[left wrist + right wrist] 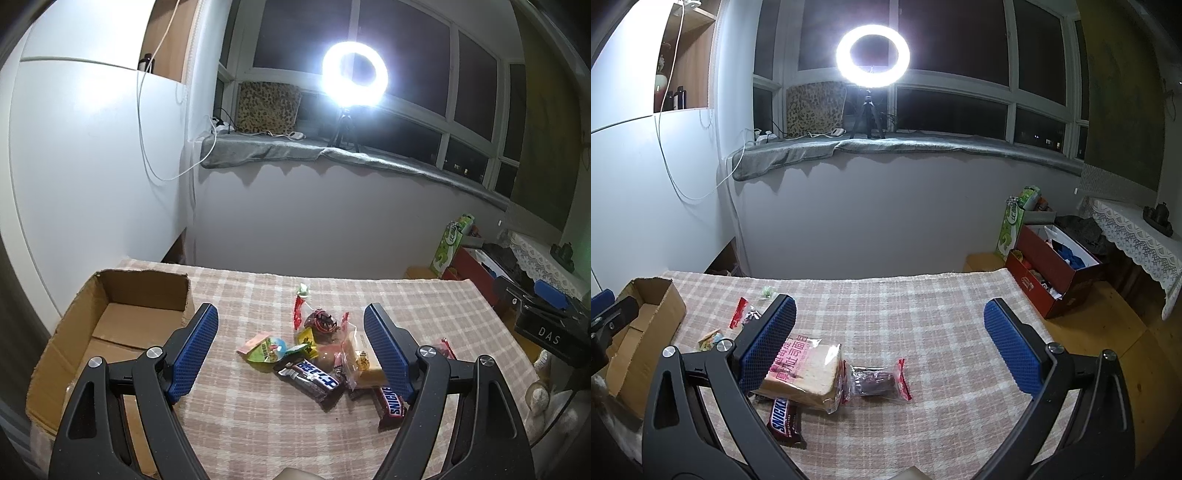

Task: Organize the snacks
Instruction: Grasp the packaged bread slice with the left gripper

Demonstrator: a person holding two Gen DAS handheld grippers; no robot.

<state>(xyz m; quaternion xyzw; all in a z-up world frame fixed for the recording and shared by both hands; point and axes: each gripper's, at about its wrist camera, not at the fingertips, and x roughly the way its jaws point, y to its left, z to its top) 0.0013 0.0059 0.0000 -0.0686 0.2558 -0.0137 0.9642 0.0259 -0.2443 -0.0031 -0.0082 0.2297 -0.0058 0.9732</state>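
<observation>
A pile of snacks lies on the checked tablecloth (pixel 258 424): two Snickers bars (pixel 314 378) (pixel 391 402), a wrapped bread slice (pixel 364 363), a green candy packet (pixel 264 349) and a dark wrapped cake (pixel 320 322). My left gripper (pixel 291 347) is open and empty above the pile. An open cardboard box (pixel 110 332) stands at the left. My right gripper (pixel 890 343) is open and empty over the bread slice (pixel 809 373), a Snickers bar (pixel 783 417) and a dark wrapped snack (pixel 875 382). The box also shows in the right wrist view (pixel 646 325).
A window sill with a grey cover (pixel 295 151) and a ring light (pixel 354 70) is behind the table. A red box (pixel 1056 273) and a green carton (pixel 1012 225) stand on the floor at the right, beside a lace-covered table (pixel 1137 236).
</observation>
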